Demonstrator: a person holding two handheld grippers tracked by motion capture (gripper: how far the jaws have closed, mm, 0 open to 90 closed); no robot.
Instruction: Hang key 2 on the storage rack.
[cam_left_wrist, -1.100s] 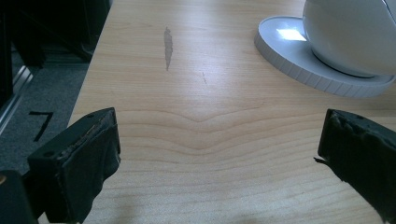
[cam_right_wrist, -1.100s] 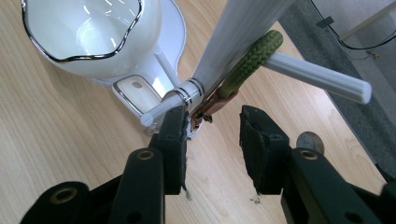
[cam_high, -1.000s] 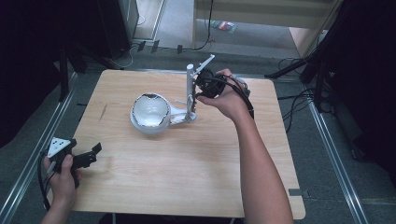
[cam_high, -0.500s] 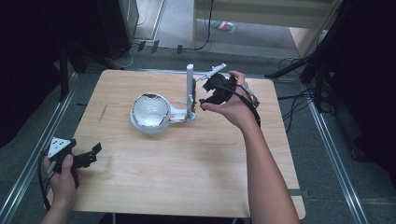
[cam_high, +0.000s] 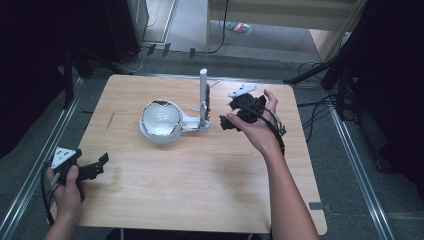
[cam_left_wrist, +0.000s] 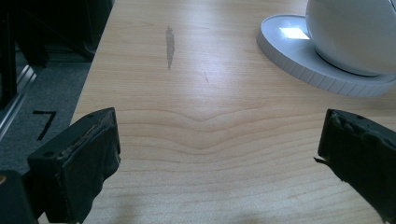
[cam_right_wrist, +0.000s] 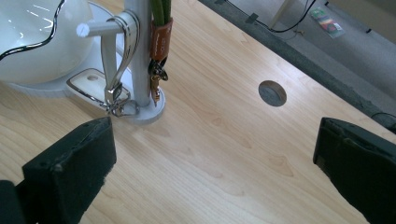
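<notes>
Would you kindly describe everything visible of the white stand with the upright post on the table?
The white stand looks like glossy plastic: a round foot, an upright post and a short side peg. A silvery strap with a clasp hangs on the peg; a green cord with an orange tab hangs against the post. It stands upright beside the white bowl-shaped piece. No claw touches it.

Stand (cam_high: 203, 97): white upright post on a round foot, joined to a round white base, at the counter's far middle.
Bowl (cam_high: 161, 119): white, glossy, wavy dark rim, seated on the base left of the post.
Lanyard (cam_right_wrist: 160, 28): green cord, brown leather tab, metal clasp, hanging against the post.
Strap (cam_right_wrist: 122, 56): white loop with metal clip, draped over a side peg.
</notes>
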